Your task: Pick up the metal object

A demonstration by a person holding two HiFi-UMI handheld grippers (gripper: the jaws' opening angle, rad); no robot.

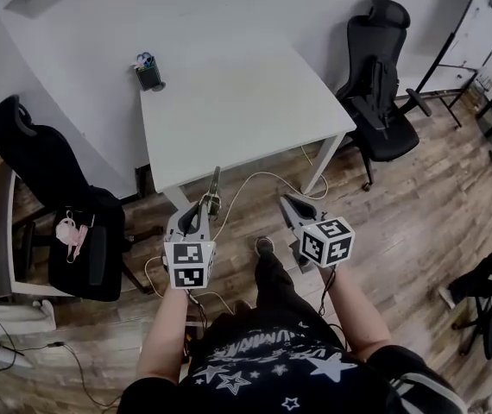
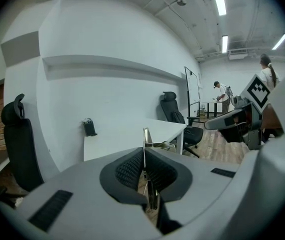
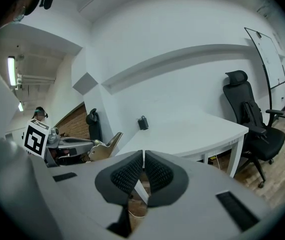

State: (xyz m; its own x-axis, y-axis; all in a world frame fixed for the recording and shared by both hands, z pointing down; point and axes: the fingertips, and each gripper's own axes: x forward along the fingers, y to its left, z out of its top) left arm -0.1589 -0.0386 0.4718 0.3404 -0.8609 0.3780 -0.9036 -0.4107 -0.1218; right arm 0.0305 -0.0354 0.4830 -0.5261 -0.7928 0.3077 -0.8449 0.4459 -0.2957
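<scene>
The metal object (image 1: 215, 182) is a thin flat piece that sticks out forward from my left gripper (image 1: 205, 207), which is shut on it in the air just in front of the white table (image 1: 246, 102). In the left gripper view the piece (image 2: 145, 140) shows edge-on, pinched between the two black ribbed pads (image 2: 127, 170), with its tip rising above them. From the right gripper view it looks like a pale golden plate (image 3: 105, 146) at the left. My right gripper (image 1: 291, 205) hovers beside the left one, its pads (image 3: 127, 174) pressed together with nothing between them.
A black pen holder (image 1: 148, 74) stands at the table's far left corner. A black office chair (image 1: 56, 205) is at the left and another (image 1: 380, 84) at the right. White cables (image 1: 255, 179) trail over the wood floor under the table. A whiteboard (image 1: 479, 24) stands far right.
</scene>
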